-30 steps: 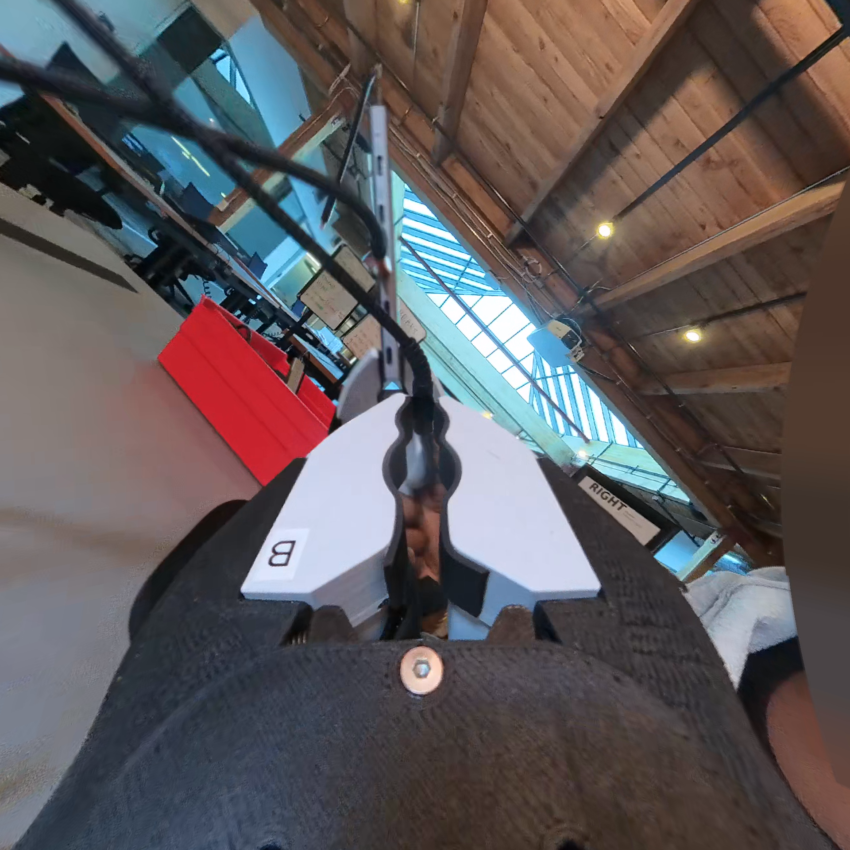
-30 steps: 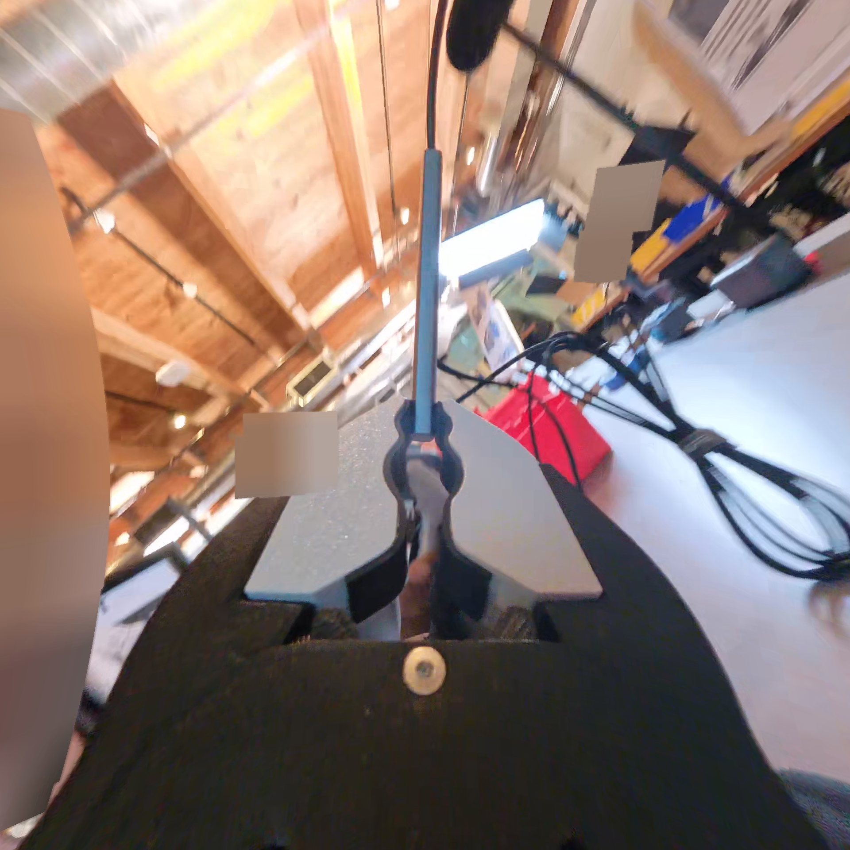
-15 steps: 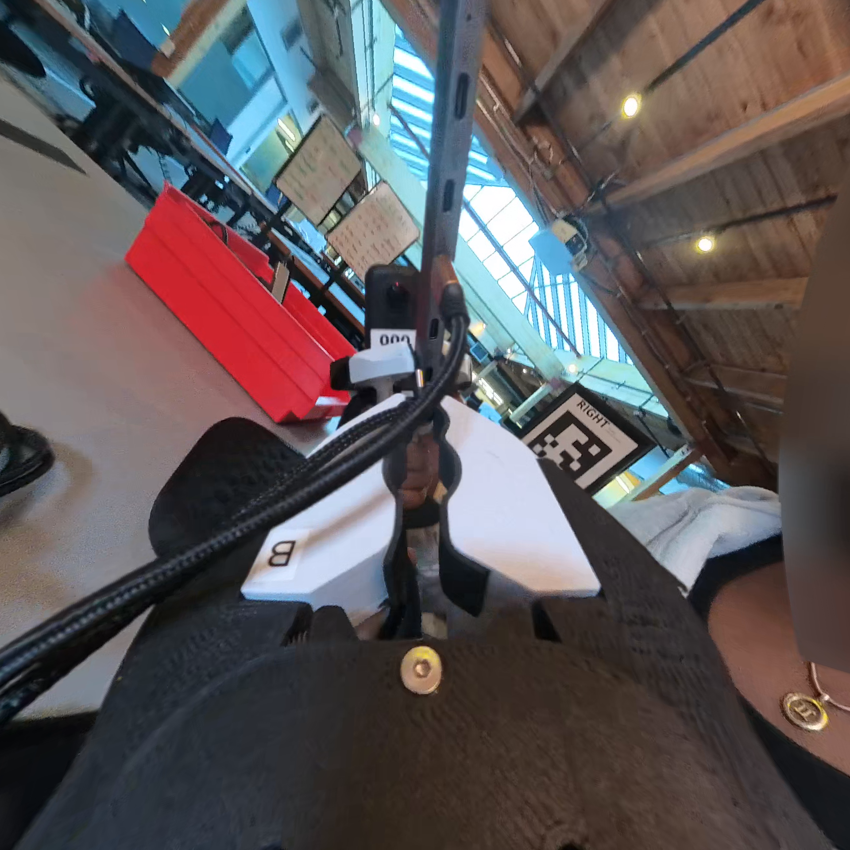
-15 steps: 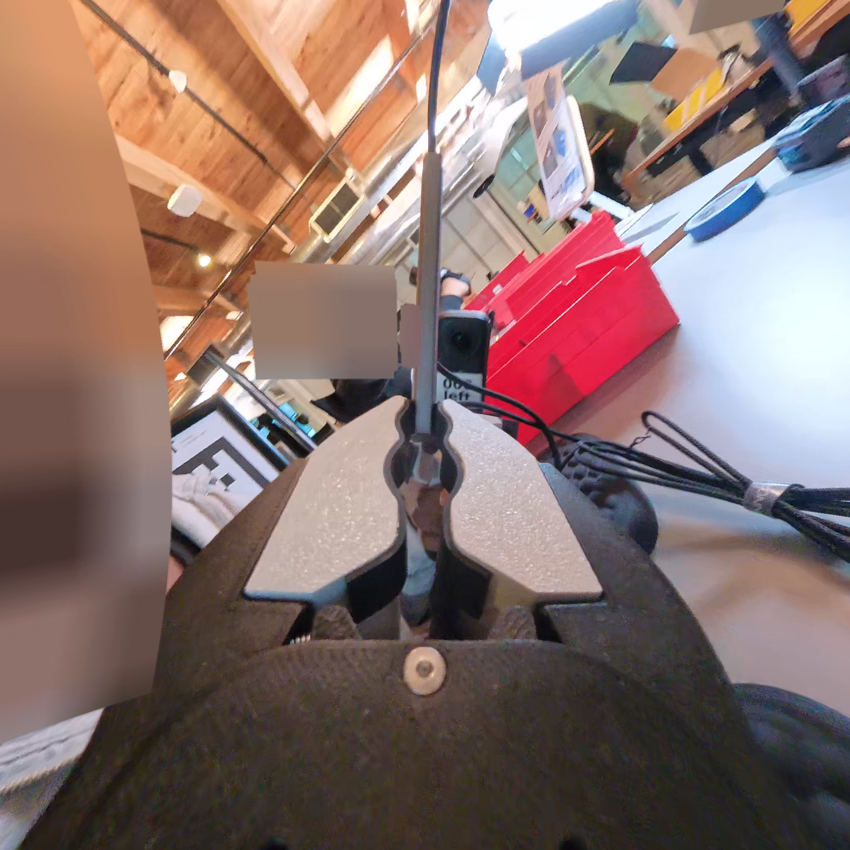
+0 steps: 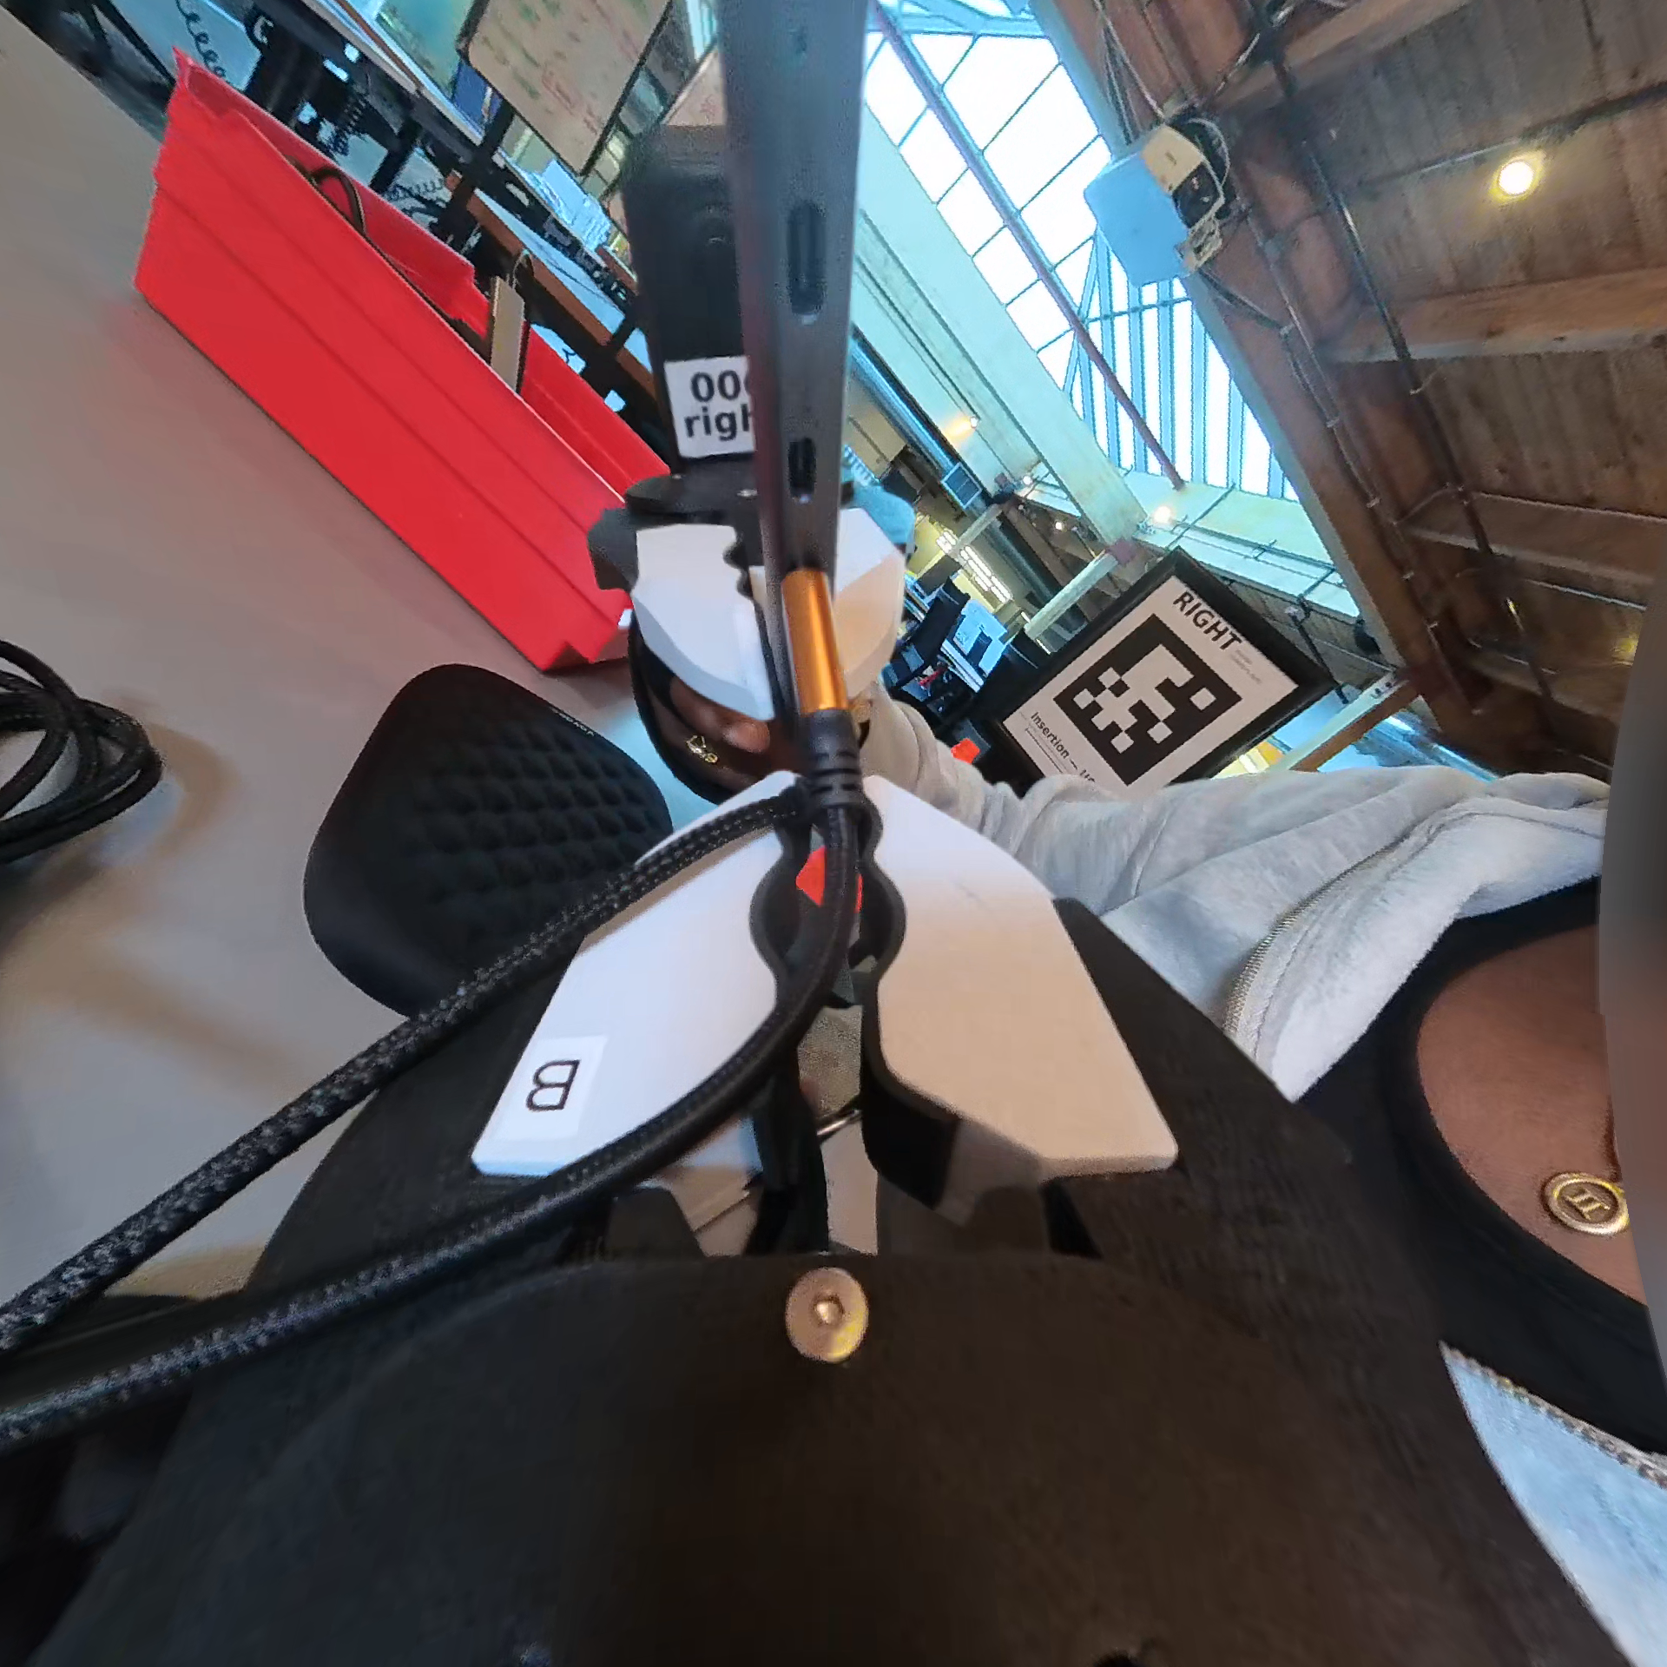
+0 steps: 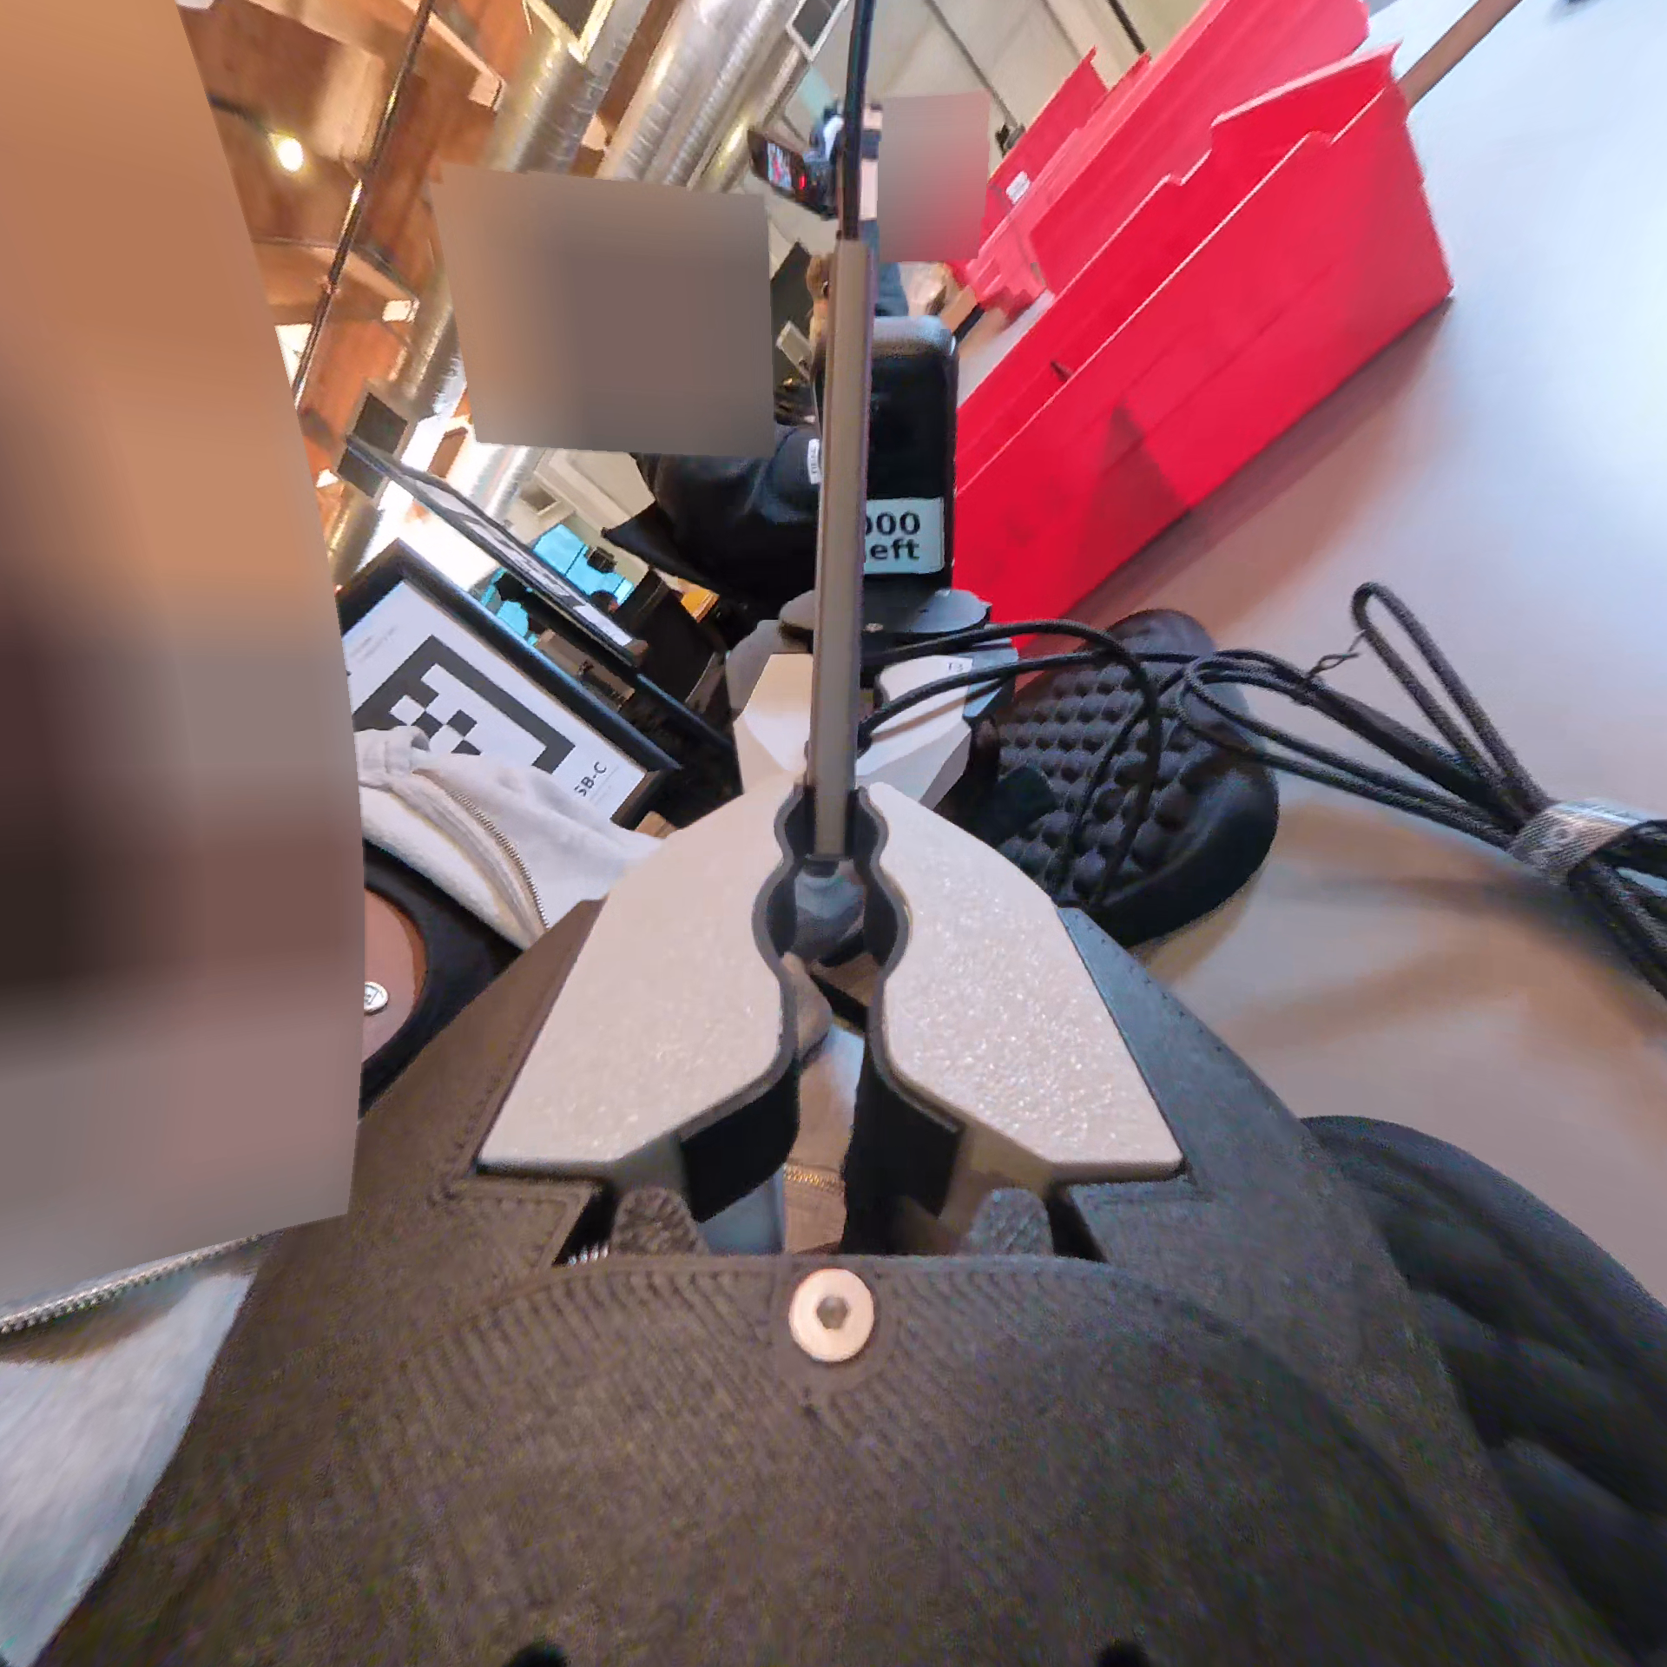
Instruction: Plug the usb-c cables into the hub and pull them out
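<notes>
My right gripper [image 6: 830, 807] is shut on the lower end of the slim grey hub [image 6: 839, 505], which stands edge-on above it. In the left wrist view the hub [image 5: 794, 180] rises from the right gripper's white fingers [image 5: 695, 622], with empty ports along its edge. My left gripper [image 5: 825, 812] is shut on the black braided usb-c cable [image 5: 505, 1001], just behind its strain relief. The cable's orange plug [image 5: 812, 640] meets the hub's lower edge and seems seated in a port. The cable's slack drapes over my left finger.
Red bins [image 5: 361, 361] stand on the grey table [image 5: 135, 541] and also show in the right wrist view [image 6: 1218, 361]. A tied bundle of black cables [image 6: 1551, 830] lies beside a black dimpled pad [image 6: 1128, 794]. A framed marker board [image 5: 1164, 686] and a person's grey jacket [image 5: 1308, 884] are close. Both grippers' tips are close together, under 4 cm apart.
Both views have swung down from the ceiling toward the table. The hub is much nearer in the left view, and the orange plug now shows against its lower edge. Both grippers stay shut.
</notes>
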### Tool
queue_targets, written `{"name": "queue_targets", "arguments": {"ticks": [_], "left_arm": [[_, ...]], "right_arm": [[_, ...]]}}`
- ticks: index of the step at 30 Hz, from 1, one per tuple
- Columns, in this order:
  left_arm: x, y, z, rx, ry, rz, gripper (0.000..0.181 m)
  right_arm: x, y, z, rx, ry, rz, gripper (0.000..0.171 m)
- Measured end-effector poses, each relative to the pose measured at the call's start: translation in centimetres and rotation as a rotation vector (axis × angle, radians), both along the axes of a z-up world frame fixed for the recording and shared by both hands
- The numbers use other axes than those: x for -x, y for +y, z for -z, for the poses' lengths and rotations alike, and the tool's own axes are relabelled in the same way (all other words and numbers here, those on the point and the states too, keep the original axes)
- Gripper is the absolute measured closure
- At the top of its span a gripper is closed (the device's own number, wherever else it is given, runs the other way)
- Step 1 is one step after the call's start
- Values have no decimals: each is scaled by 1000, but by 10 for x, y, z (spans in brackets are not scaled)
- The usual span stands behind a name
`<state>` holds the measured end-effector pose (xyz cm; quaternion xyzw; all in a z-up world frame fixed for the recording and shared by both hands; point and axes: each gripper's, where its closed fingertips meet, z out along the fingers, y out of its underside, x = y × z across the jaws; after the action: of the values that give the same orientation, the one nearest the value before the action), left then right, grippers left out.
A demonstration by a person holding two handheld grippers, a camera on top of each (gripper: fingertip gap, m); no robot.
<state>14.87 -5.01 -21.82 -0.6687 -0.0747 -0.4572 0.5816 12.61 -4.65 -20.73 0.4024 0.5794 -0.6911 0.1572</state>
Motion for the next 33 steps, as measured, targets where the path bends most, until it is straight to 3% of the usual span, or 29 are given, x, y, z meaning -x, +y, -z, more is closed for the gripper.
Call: {"name": "queue_targets", "arguments": {"ticks": [10, 33], "left_arm": [[-5, -1, 12, 66, 66, 44, 174], [-13, -2, 35, 168, 200, 149, 167]], "right_arm": [[-9, 1, 11, -52, -70, -115, 162], [-29, 2, 41, -525, -115, -351, 162]]}}
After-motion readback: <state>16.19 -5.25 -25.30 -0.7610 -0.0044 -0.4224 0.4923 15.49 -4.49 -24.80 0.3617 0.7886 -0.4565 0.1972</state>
